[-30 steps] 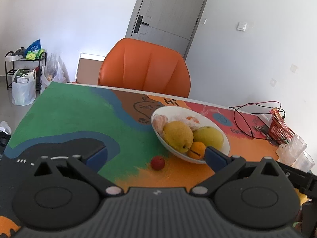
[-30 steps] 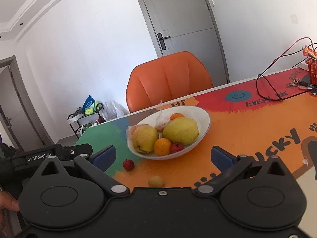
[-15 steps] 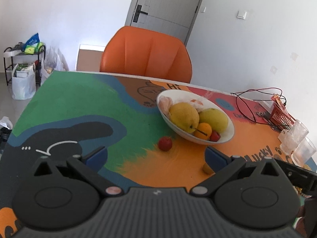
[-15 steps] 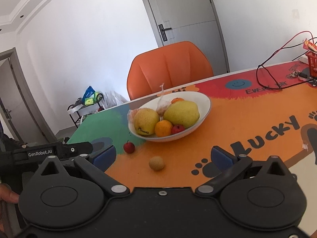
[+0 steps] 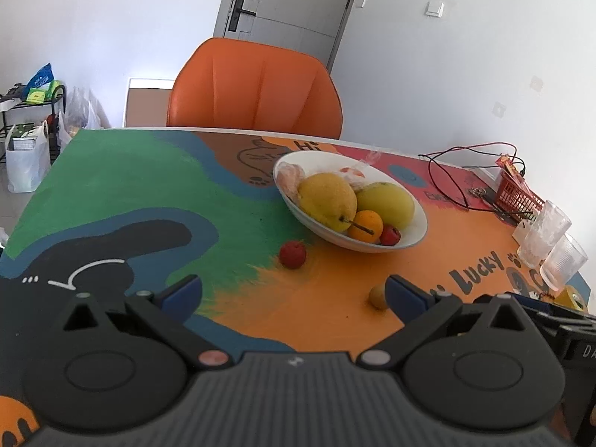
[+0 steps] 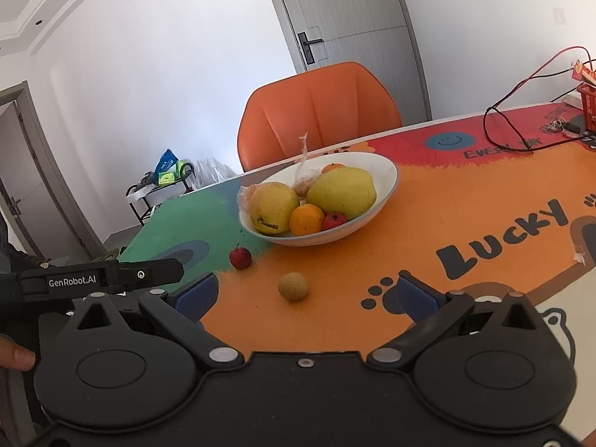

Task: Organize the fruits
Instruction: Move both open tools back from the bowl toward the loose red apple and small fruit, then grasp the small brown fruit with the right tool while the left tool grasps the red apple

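Note:
A white bowl [image 5: 316, 158] [image 6: 387, 169] on the colourful table mat holds two big yellow fruits, an orange [image 5: 367, 225] [image 6: 306, 219], a small red fruit and bagged mandarins. On the mat in front of it lie a small red fruit [image 5: 292, 254] [image 6: 240, 257] and a small tan round fruit [image 5: 377, 296] [image 6: 293, 286]. My left gripper [image 5: 294, 292] is open and empty, the tan fruit just inside its right finger. My right gripper [image 6: 304, 294] is open too, with the tan fruit between its fingers, a little ahead.
An orange chair [image 5: 257, 89] stands behind the table. Red and black wires [image 5: 447, 175], a red basket [image 5: 516, 192] and two clear glasses [image 5: 547, 238] crowd the right end. The left gripper's body [image 6: 97, 279] shows at the right view's left edge, with a fingertip below it.
Both grippers have pulled back and risen, so more of the mat shows. The tan fruit now appears in the left view. Both stay open.

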